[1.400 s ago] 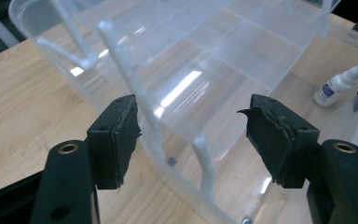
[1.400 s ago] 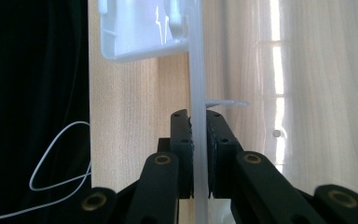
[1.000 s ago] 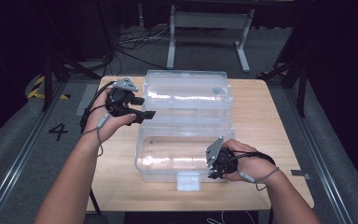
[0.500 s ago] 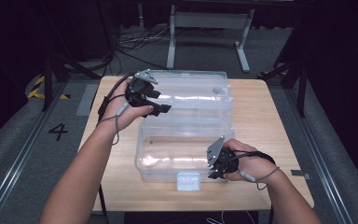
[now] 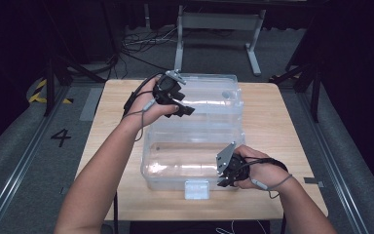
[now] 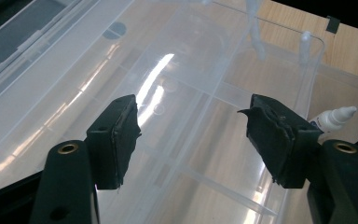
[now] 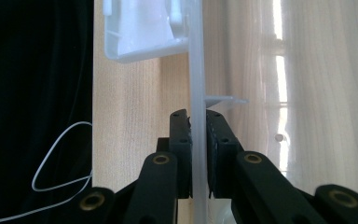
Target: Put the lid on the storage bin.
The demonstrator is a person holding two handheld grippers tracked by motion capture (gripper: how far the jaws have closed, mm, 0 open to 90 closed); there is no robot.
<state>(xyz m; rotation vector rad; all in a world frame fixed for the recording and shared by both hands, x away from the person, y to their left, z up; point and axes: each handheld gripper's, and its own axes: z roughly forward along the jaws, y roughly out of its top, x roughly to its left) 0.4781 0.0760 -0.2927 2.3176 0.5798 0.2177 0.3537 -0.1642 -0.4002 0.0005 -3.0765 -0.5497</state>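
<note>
A clear plastic box (image 5: 175, 156) lies open on the wooden table (image 5: 282, 126), its lid (image 5: 214, 97) folded back behind it. My left gripper (image 5: 182, 105) hovers open over the lid's left part; in the left gripper view its jaws (image 6: 191, 135) stand wide apart above the ribbed lid (image 6: 182, 70), nothing between them. My right gripper (image 5: 222, 176) is at the box's front right. In the right gripper view its jaws (image 7: 197, 126) are shut on the thin front rim (image 7: 196, 70). A small white dropper bottle (image 6: 333, 117) lies inside the box.
A white latch (image 5: 196, 189) hangs at the box's front edge, also seen as the latch (image 7: 140, 32) beside the rim. A thin white cable (image 7: 60, 158) loops below the table's front edge. Bare wood lies left and right of the box. A metal stand (image 5: 214, 29) stands behind the table.
My left gripper has moved to the right, from the box's left edge to over the lid, jaws still open. The right gripper has kept its hold on the rim.
</note>
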